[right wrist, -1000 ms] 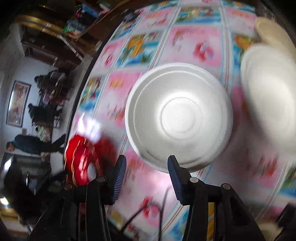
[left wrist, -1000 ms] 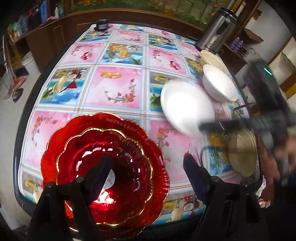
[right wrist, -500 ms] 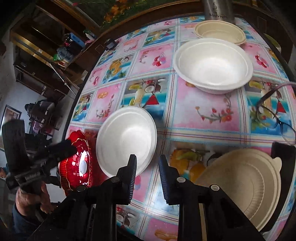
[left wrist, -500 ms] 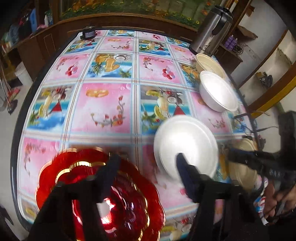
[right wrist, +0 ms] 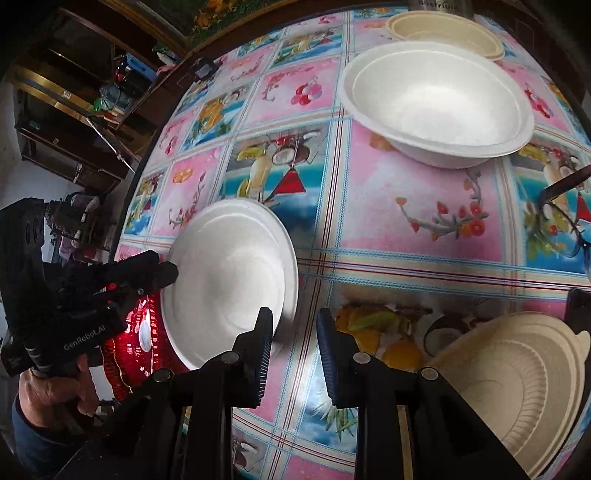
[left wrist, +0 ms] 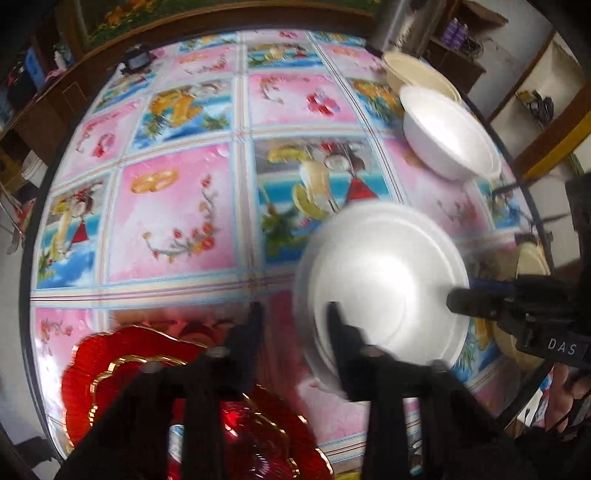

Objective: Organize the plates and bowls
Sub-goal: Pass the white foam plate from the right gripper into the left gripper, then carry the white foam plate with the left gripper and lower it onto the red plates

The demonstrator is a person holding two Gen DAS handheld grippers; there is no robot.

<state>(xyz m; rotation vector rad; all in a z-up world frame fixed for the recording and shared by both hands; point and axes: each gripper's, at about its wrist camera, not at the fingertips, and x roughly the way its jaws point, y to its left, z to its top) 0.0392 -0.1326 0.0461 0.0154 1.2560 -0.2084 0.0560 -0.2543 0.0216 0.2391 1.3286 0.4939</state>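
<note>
A white foam plate [left wrist: 384, 273] lies on the patterned table; it also shows in the right wrist view [right wrist: 229, 280]. My left gripper [left wrist: 293, 314] is open at the plate's left edge, with its right finger over the plate's rim. My right gripper [right wrist: 293, 332] is open and empty at the plate's right edge. Stacked red scalloped plates [left wrist: 122, 369] sit at the front left, under the left gripper. A white foam bowl [right wrist: 436, 99] and a beige bowl [right wrist: 443, 29] stand at the back right. A beige ribbed plate [right wrist: 517, 398] lies at the front right.
A steel thermos [left wrist: 391, 22] stands behind the beige bowl. Glasses [right wrist: 565, 206] lie by the table's right edge. The table's dark rim [left wrist: 27, 258] curves close on the left. Wooden cabinets [right wrist: 74, 122] surround the table.
My left gripper has moved right from over the red plates to the white plate's left edge. The right gripper has pulled back off the white plate and now sits at its right edge.
</note>
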